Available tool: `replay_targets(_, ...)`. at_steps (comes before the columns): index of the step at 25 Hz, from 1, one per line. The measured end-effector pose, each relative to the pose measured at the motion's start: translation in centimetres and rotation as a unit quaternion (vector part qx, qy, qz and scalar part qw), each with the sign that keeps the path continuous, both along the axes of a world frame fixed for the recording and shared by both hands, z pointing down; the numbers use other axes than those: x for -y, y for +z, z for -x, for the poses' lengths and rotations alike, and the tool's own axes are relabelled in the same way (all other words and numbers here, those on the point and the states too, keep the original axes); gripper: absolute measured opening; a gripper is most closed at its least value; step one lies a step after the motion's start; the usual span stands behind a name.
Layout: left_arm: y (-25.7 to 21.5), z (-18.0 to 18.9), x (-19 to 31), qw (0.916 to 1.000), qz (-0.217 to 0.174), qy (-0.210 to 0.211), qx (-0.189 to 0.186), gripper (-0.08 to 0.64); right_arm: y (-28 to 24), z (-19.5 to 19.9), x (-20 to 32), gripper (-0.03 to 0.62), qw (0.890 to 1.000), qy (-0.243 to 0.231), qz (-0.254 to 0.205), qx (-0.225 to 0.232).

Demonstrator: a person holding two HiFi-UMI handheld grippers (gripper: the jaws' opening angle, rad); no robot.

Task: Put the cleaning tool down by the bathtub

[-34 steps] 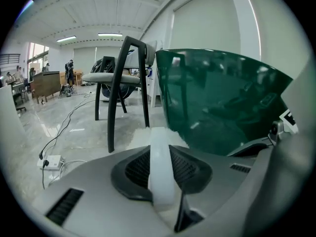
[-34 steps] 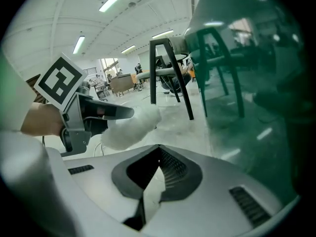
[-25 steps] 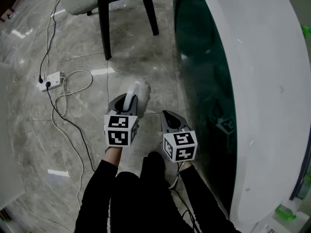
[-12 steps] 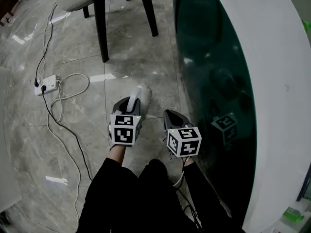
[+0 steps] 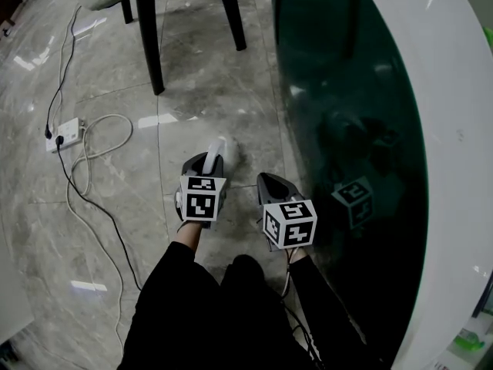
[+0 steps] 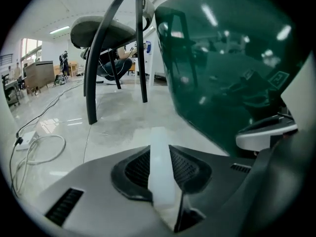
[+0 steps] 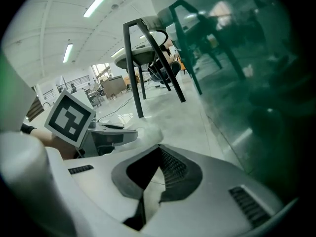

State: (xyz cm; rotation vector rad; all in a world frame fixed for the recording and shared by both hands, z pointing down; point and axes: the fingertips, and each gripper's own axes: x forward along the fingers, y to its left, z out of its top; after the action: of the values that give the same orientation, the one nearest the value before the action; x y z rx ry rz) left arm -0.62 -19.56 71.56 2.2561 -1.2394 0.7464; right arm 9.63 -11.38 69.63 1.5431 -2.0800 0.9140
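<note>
Lower centre: left tool (image 5: 203,166) clamps the white handle of the cleaning tool (image 5: 218,148). Its fuzzy head sticks out past the tool's tip, toward the top of the frame, over the floor (image 5: 115,129). Just right, the right tool (image 5: 271,186) has its tips together, empty. The green bathtub (image 5: 347,114) fills the right side.

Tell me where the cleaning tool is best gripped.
The cleaning tool's slim white handle, taken from the near end as the left claw does: it is narrow enough to fit the jaws, while the fluffy head looks too soft.
</note>
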Motion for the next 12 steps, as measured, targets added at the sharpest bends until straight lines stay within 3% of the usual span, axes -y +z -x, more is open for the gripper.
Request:
replay_targets(4, 1.5, -1.0, 0.2, 0.9999, 0.004, 0.009, 0.01, 0.098, 0.4, -0.1, -0.3, 0.0, 0.999, -0.019, -0.007, -0.033)
replay_targets(12, 3.6, -2.2, 0.2, 0.9997, 0.007, 0.015, 0.018, 0.098, 1.8, -0.9, -1.3, 0.001, 1.0, -0.004, 0.012, -0.023)
